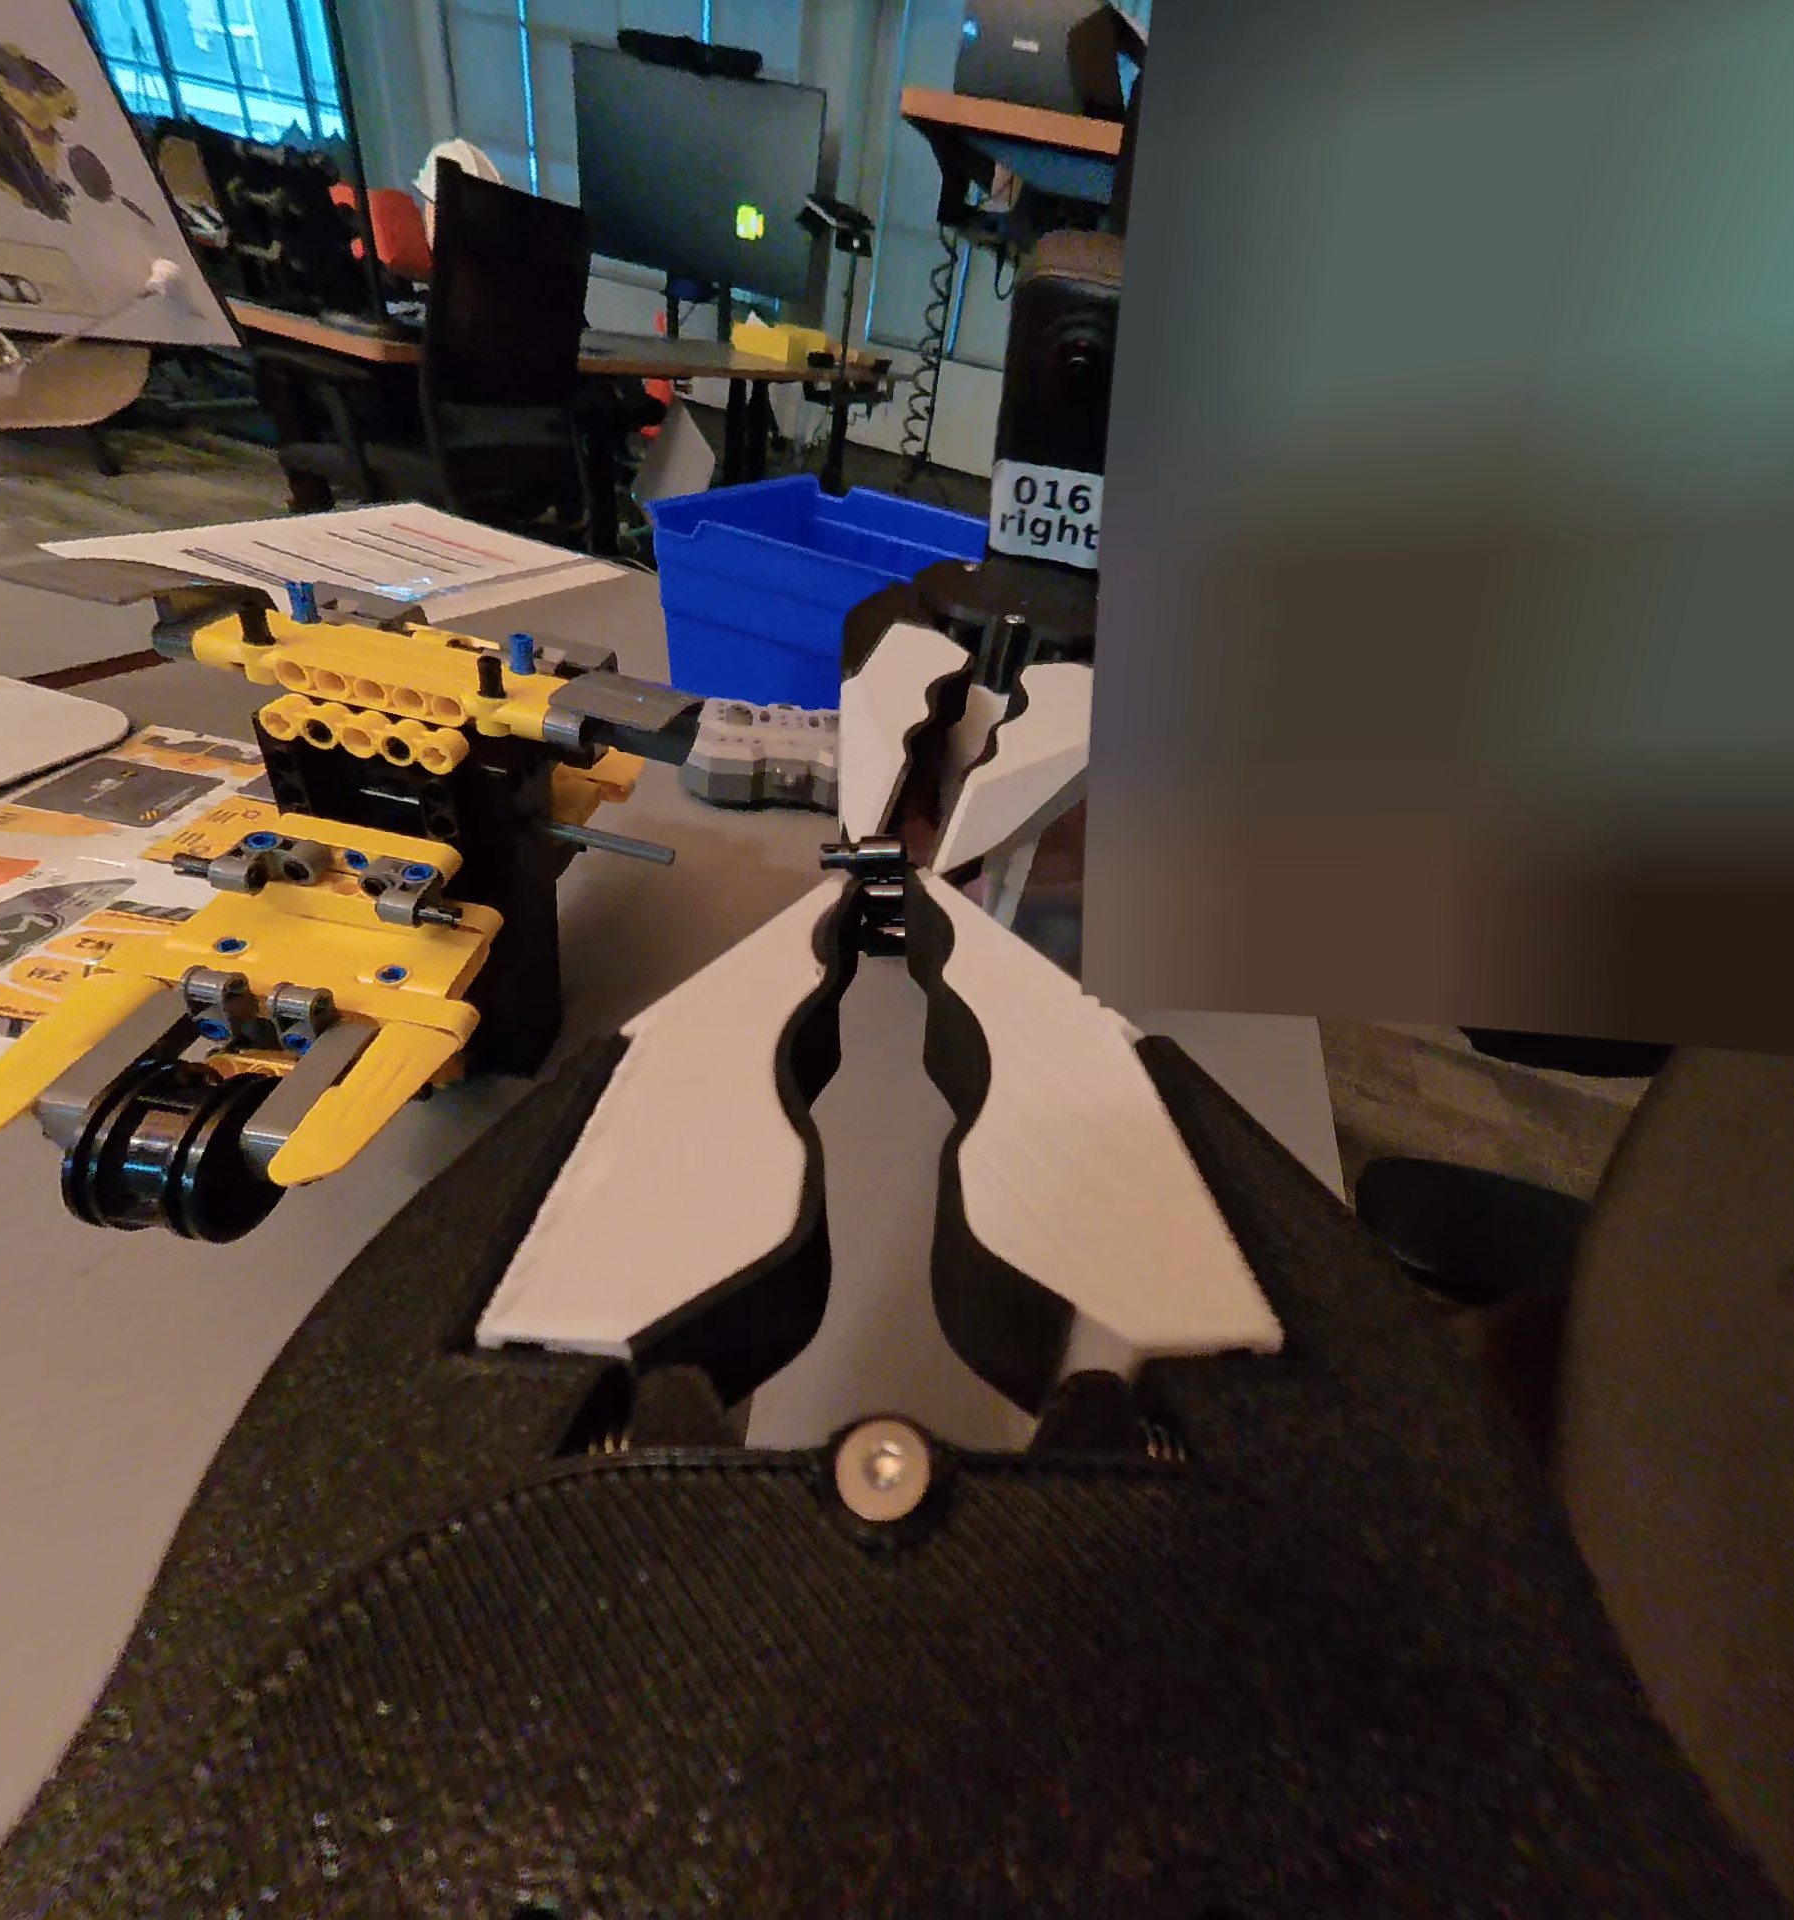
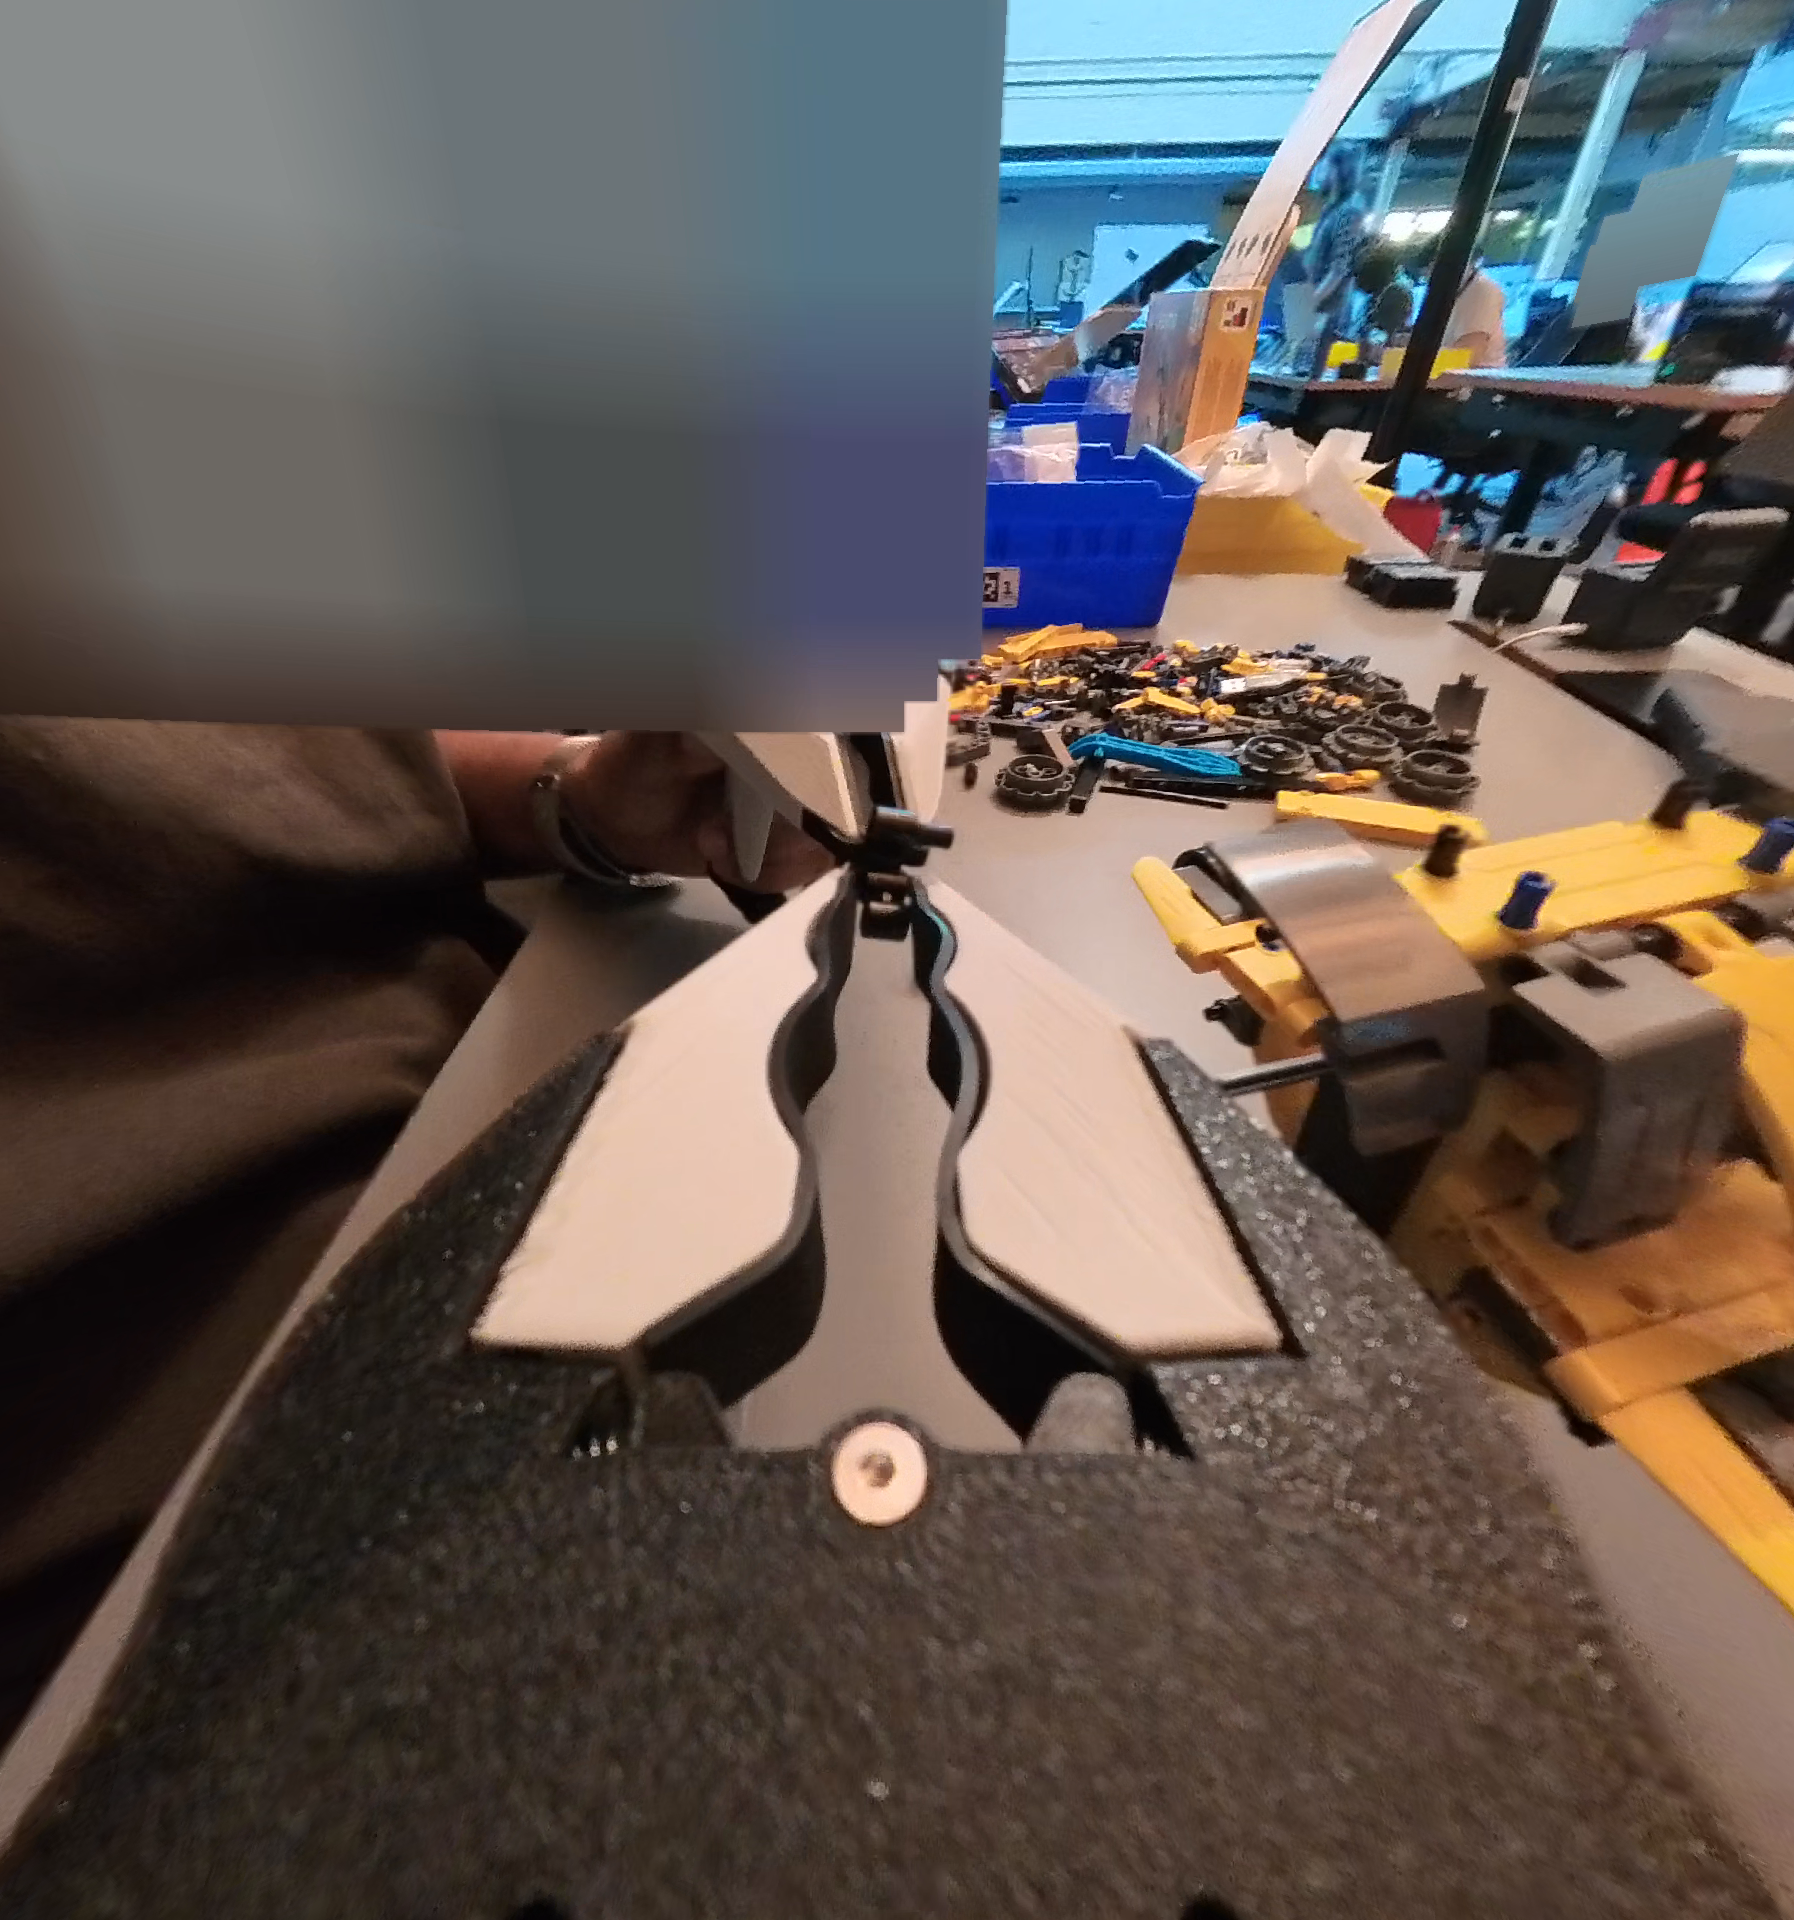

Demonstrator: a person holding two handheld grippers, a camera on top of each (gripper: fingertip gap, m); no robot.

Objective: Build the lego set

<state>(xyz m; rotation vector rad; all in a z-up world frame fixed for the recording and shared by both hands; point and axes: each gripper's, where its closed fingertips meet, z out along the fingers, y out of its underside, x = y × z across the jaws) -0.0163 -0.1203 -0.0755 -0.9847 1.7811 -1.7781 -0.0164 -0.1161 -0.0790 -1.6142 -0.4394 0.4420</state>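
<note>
The left claw is drawn in narrow, its 2 white fingers meeting at their very tips on the near end of a little stack of black pieces. The right claw comes at it head-on from the opposite side, just as narrow, and pinches the other end. So the 2 claws stand tip to tip with the stack caught between them. I cannot tell where one piece ends and the next begins, only that a short pin sticks out crosswise at the joint.

All this is held above the grey table, just beside the yellow model, off the side where its thin grey axle pokes out. Neither claw touches the model. A person's hand shows behind the left claw's fingers.

Beyond the model, on the same side as the claws, sits a blue bin, with a grey block lying in front of it. A sticker sheet lies flat beside the model on the side away from the claws. A spread of loose parts, black wheels and yellow beams among them, lies past the model toward the far end of the table.

To my eye the holds are slim, right out at the fingertips, so the stack could easily twist or pop free. Keeping both claws squeezed evenly and dead in line with each other looks the safest way to handle it, with any pressure along the stack and not across it.
</note>
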